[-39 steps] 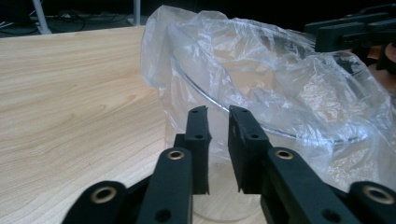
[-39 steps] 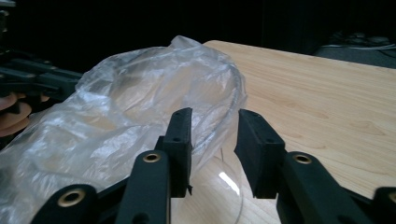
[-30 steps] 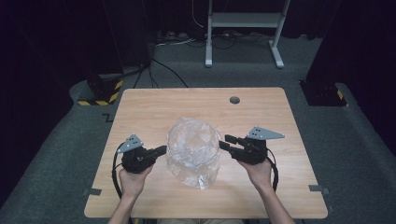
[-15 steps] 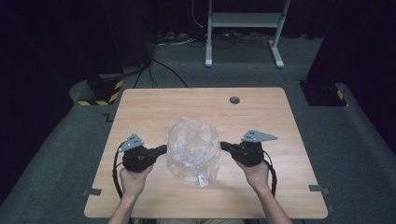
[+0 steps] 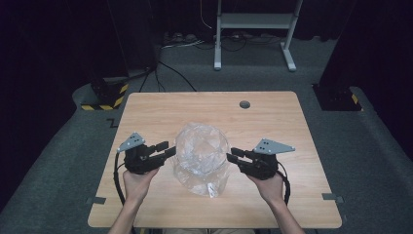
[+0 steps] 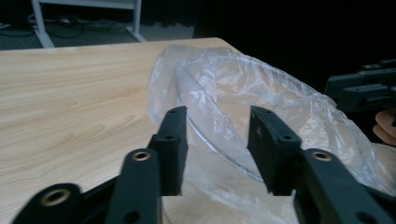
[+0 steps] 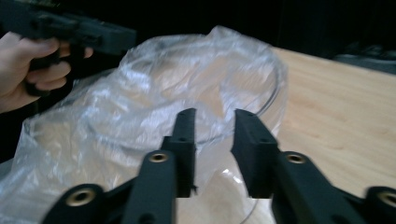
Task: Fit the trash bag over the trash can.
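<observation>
Both the left gripper [image 5: 169, 148] and right gripper [image 5: 233, 155] flank the crinkled plastic bag [image 5: 202, 156], jaws parted, gripping nothing; the bag's contents stay indistinct.

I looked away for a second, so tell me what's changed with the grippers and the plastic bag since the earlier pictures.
The right gripper drew back toward the person and closer to the bag's right edge, jaws open. The left gripper, bag and table stayed put; nothing was gripped or released.
</observation>
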